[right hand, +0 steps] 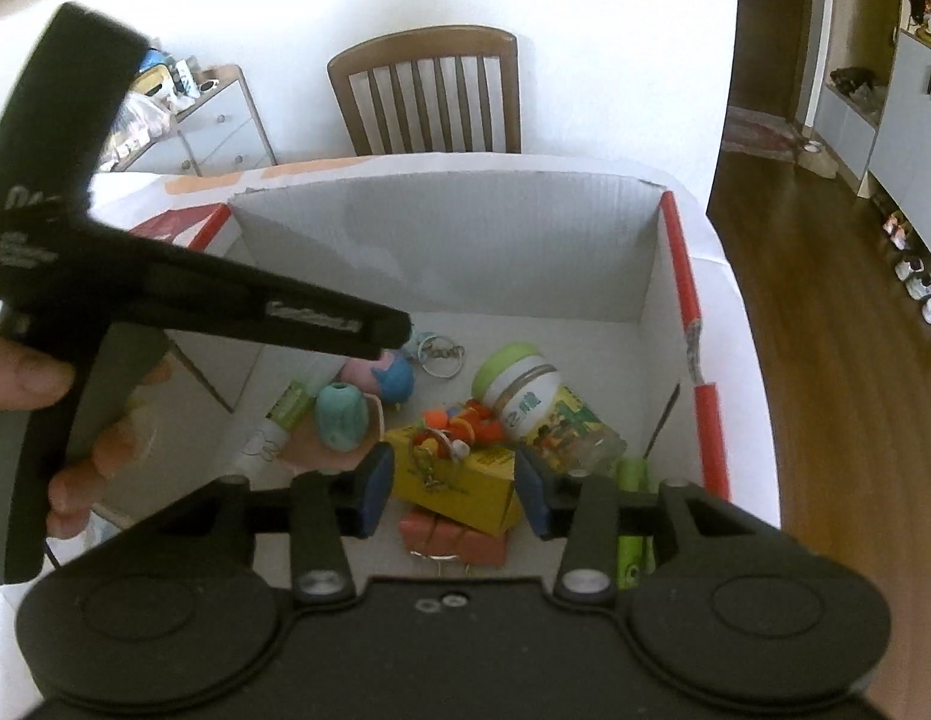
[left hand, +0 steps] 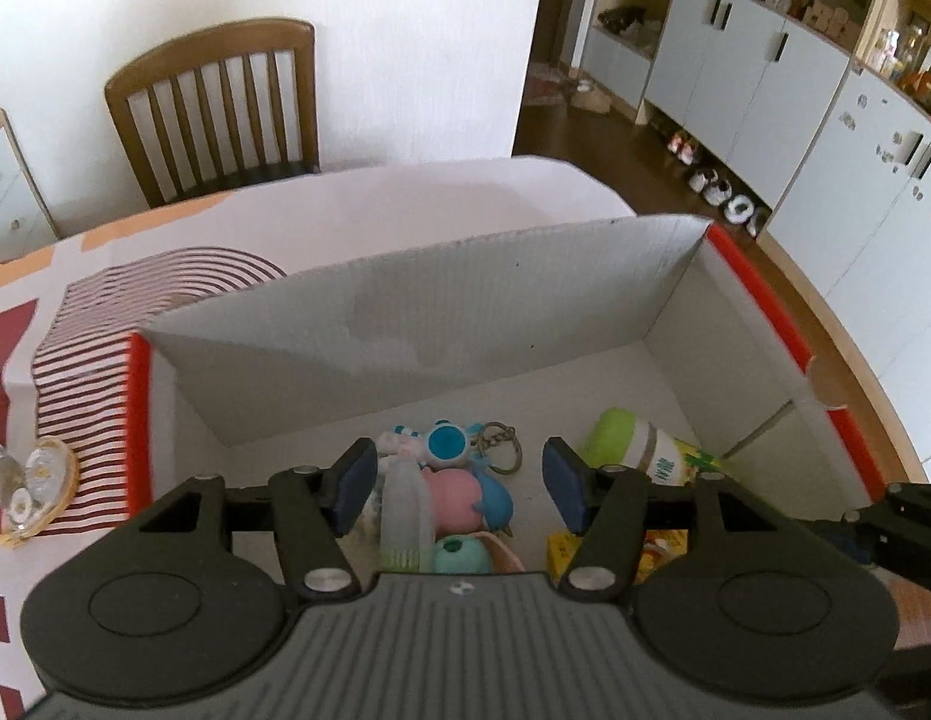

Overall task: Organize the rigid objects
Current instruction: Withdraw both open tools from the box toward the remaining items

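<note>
Both grippers hang over the cardboard box (left hand: 405, 312) of trinkets, left gripper (left hand: 459, 489) and right gripper (right hand: 456, 495) parted, gripping nothing

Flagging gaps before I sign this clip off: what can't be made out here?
- Left wrist view: yellow box mostly hidden behind the left gripper.
- Right wrist view: red block partly hidden by the right gripper body; bottle label too blurred to read.
- Both views: cardboard box near wall unseen.
</note>
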